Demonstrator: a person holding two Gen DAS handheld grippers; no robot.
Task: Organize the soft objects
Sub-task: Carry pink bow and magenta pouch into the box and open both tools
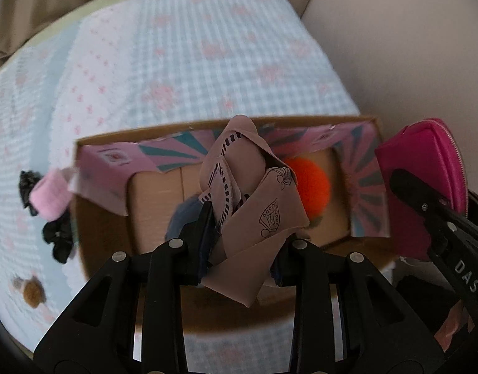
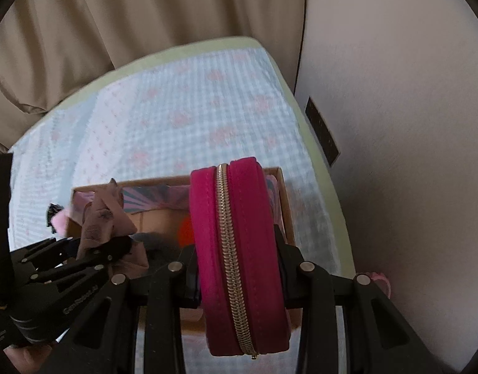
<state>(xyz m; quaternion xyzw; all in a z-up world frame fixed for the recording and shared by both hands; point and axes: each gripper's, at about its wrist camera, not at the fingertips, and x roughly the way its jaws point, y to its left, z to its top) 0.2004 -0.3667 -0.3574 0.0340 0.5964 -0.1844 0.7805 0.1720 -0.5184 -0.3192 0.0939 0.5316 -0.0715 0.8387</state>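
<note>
Both loads hang over the open box (image 1: 357, 131): the left gripper (image 1: 242, 233) pinches a cloth (image 1: 254, 193), the right gripper (image 2: 239, 268) a pouch (image 2: 242, 249). Next, I judge, lower each and part the fingers.

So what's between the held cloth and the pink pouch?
In the left wrist view, the orange ball inside the cardboard box shows between the cloth and pouch.

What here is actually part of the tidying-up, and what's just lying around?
Part of the job:
- beige printed cloth, held in the left gripper
- pink zip pouch, held in the right gripper
- cardboard box with an orange ball inside
- pink roll, black scrunchie and brown pom-pom on the bed

Just there:
- checked bedspread
- beige curtain
- wall
</note>
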